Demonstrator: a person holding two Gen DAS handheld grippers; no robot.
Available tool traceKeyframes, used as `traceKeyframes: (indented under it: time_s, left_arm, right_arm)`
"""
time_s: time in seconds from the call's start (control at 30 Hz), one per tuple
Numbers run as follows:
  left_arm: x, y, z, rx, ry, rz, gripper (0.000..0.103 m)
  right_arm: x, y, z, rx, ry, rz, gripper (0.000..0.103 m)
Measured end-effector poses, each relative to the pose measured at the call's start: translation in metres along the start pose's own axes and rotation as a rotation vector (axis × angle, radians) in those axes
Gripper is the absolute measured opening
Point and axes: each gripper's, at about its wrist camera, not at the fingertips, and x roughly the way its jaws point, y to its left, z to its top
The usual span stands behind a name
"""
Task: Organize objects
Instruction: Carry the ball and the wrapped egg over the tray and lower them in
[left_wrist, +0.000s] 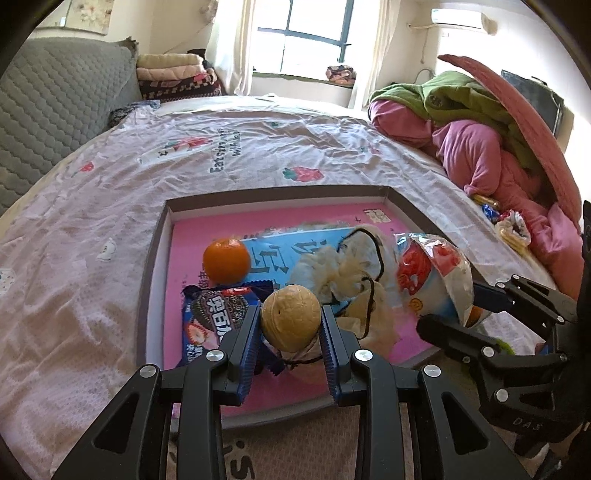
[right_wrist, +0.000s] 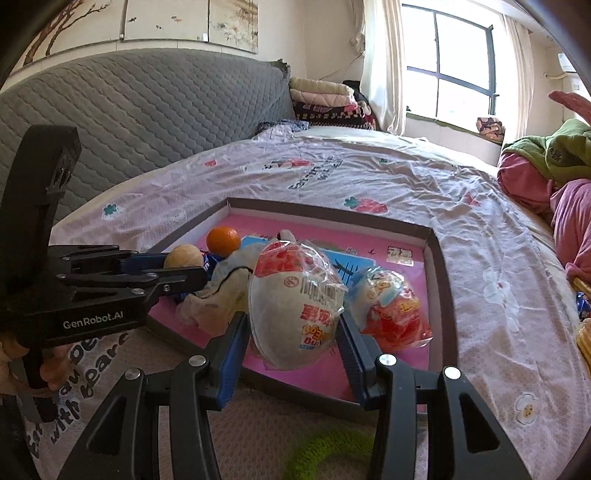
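A shallow box (left_wrist: 155, 254) with a pink floor lies on the bed. My left gripper (left_wrist: 290, 325) is shut on a tan walnut (left_wrist: 291, 317) and holds it above the box's near part; it also shows in the right wrist view (right_wrist: 183, 256). My right gripper (right_wrist: 293, 328) is shut on a wrapped egg-shaped snack (right_wrist: 295, 302), held above the box's near edge. In the box lie an orange (left_wrist: 226, 260), a blue cookie packet (left_wrist: 216, 314), a cream cloth pouch with black cord (left_wrist: 347, 273) and a second wrapped egg snack (right_wrist: 391, 310).
The box's rim (right_wrist: 441, 280) stands on a pale printed bedsheet (left_wrist: 92, 229). A pile of pink and green bedding (left_wrist: 480, 147) lies at the right with small snack packets (left_wrist: 511, 229) beside it. A grey quilted headboard (right_wrist: 147, 110) is at the left.
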Motion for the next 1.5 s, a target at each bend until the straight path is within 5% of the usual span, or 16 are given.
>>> traceKeyframes:
  time_s: [0.97,1.5]
  left_arm:
    - [0.015,-0.016,-0.012,0.055,0.034,-0.027,0.032]
    - [0.011,-0.02,-0.013,0.033,0.03,-0.014,0.048]
  right_arm:
    - [0.01,-0.006,-0.006,0.046,0.048,0.014,0.049]
    - [0.007,-0.006,-0.007,0.047,0.045,0.01,0.051]
